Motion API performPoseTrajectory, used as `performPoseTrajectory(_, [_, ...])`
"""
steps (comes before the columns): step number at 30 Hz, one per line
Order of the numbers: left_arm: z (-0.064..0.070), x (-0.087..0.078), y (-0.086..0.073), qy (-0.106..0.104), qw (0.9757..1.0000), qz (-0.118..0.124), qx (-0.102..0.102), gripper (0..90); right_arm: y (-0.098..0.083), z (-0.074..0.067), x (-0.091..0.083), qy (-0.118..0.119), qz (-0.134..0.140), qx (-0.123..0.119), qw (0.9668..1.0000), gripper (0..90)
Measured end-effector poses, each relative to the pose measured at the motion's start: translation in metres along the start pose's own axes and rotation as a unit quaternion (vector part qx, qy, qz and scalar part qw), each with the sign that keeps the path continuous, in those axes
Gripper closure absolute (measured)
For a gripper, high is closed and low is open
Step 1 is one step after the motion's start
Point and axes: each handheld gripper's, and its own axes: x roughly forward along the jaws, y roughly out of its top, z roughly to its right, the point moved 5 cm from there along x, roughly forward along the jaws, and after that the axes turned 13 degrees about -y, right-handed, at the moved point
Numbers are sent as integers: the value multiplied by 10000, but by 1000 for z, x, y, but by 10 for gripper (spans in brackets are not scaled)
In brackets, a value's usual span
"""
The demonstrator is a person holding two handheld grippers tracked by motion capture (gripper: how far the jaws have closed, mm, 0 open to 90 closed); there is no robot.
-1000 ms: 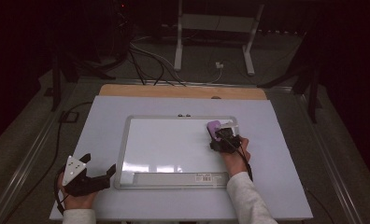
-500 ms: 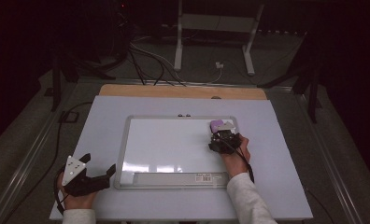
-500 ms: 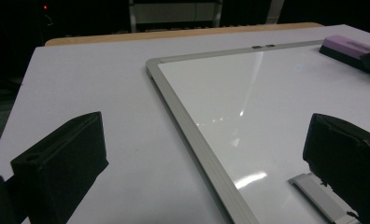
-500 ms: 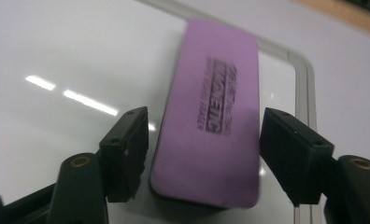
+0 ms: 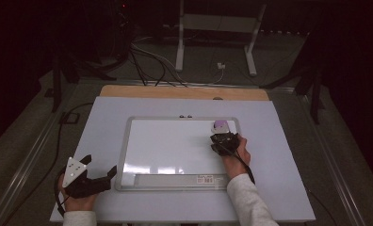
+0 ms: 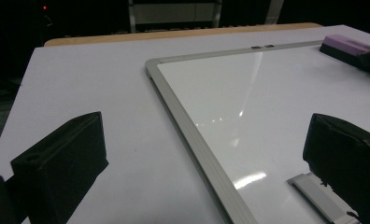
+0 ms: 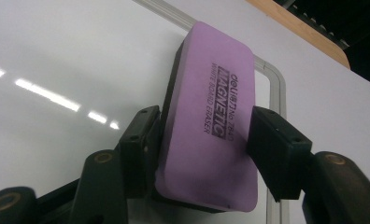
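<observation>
**Purple eraser gripped at the whiteboard's far right corner**

The right gripper (image 5: 221, 137) sits over the far right corner of the whiteboard (image 5: 175, 146), which lies flat on the pale surface (image 5: 288, 155). Its fingers (image 7: 141, 144) have just been closing and now press on both long sides of the eraser (image 7: 216, 121), one finger on each side of it. The eraser is a purple block with a dark underside, lying face up on the white panel just inside the board's metal frame, near the rounded corner. Dark lettering runs along its top. In the high view the eraser (image 5: 221, 126) shows as a small purple patch just beyond the right hand (image 5: 236, 153), whose sleeve comes in from the bottom edge.

The left gripper (image 5: 88, 181) rests on the surface at the near left corner, just beside the whiteboard's near left edge and well apart from the eraser. Its fingers (image 6: 61, 158) stand wide open with nothing between them; the board's frame runs through the gap in the left gripper view, and the eraser (image 6: 346, 46) lies far off at the upper right. A label strip (image 5: 175, 180) lies along the board's near edge.
</observation>
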Motion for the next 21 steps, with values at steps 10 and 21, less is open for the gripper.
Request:
performPoseTrajectory(10, [0, 0, 0, 5, 10000, 5, 6, 6, 0, 20, 3, 635, -213, 1040, 9923, 474])
performPoseTrajectory(21, [0, 0, 0, 6, 10000, -6, 3, 6, -4, 43, 6, 1247, -257, 1913, 9732, 549])
